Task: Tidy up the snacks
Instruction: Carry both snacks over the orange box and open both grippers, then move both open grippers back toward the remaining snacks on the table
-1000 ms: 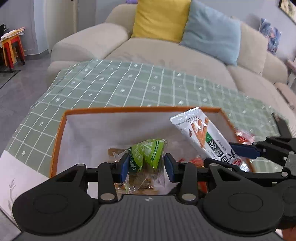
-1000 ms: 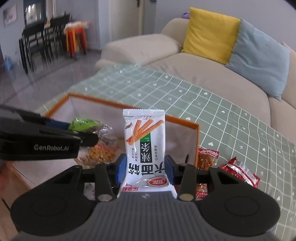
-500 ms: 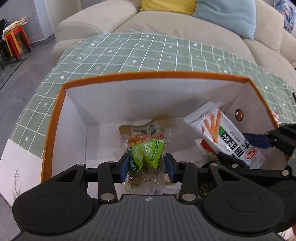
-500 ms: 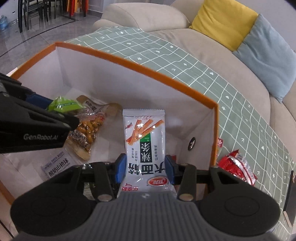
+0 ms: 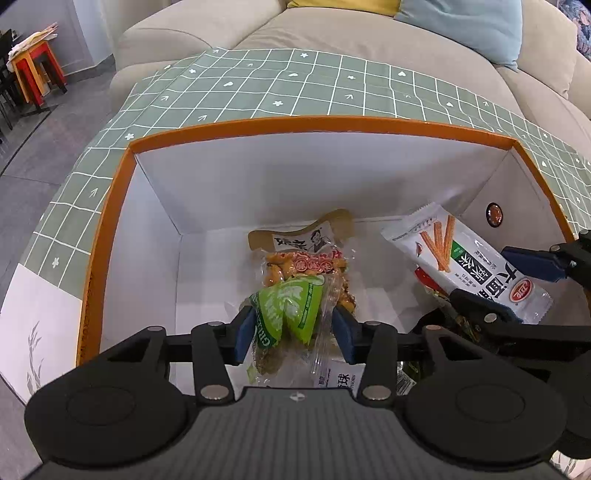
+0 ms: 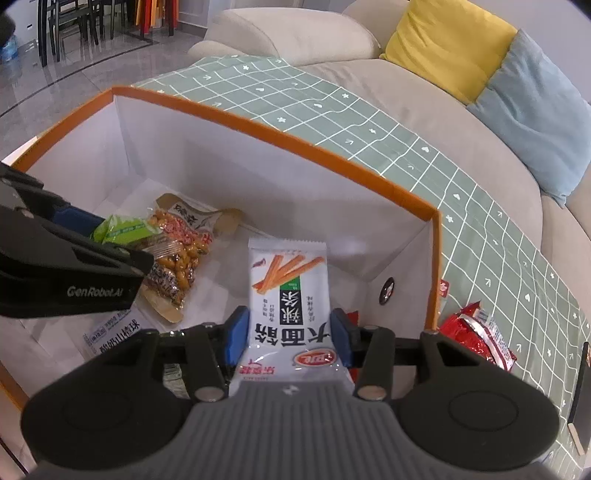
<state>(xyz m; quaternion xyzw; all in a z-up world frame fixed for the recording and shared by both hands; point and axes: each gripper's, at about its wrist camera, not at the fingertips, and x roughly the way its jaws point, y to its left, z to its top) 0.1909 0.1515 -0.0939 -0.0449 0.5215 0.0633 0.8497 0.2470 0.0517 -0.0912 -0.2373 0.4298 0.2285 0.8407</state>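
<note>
An orange-rimmed white box (image 5: 110,221) (image 6: 280,136) stands on the green checked tablecloth. My left gripper (image 5: 293,328) is shut on a green snack packet (image 5: 291,310), held low inside the box; the packet also shows in the right wrist view (image 6: 122,230). My right gripper (image 6: 288,338) is shut on a white spicy-strip packet (image 6: 288,288), also inside the box, to the right of the left one; the packet also shows in the left wrist view (image 5: 454,258). A peanut packet (image 5: 306,258) (image 6: 181,243) lies on the box floor under the green one.
Red snack packets (image 6: 476,332) lie on the tablecloth (image 6: 480,221) outside the box's right wall. More packets lie on the box floor near me (image 6: 110,332). A beige sofa (image 5: 369,33) with yellow and blue cushions stands behind the table.
Both grippers have moved forward and down from above the rim into the box, each still holding its packet.
</note>
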